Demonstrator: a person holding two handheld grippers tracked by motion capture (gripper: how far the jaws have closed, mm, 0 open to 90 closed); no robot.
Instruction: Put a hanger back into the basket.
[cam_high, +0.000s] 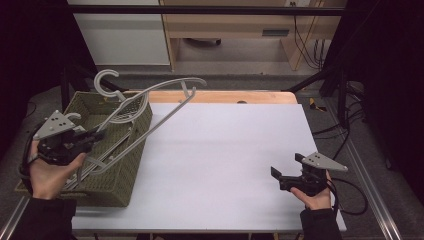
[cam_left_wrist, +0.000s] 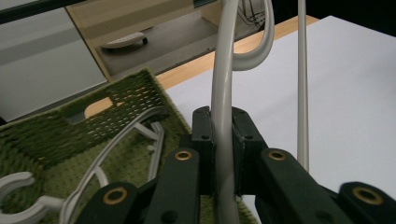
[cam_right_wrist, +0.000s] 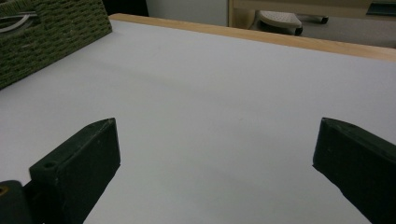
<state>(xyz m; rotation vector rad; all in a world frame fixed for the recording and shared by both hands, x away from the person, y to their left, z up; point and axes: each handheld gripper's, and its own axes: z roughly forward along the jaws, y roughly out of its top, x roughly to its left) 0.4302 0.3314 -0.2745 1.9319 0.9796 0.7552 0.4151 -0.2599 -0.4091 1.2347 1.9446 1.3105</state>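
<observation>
We work at a white table (cam_high: 225, 165) with a wooden strip along its far edge; beyond it stand pale cabinets on a grey floor, and black frame posts flank the sides. At the left edge of the table, under and beside our left gripper (cam_high: 92, 136), sits one olive woven basket (cam_high: 127, 170). We count two grippers, one basket, and at least three grey plastic hangers, though the ones lying in the basket overlap too much for a sure count.

Our left gripper's jaws are clamped on one grey hanger (cam_high: 165, 112), pinching its thin curved arm between the pads; in the left gripper view that arm (cam_left_wrist: 223, 116) runs straight up between the jaws. The hanger is slim, pale grey and smooth, with a straight lower bar and a hook at the far end. It slants up and away from the gripper, out over the basket's far corner, its lower end over the basket. Other hangers (cam_left_wrist: 116, 154) lie in the basket below the jaws.

Our right gripper (cam_high: 280, 176) rests low at the table's near right, well apart from the basket, jaws standing wide apart over bare white surface.
</observation>
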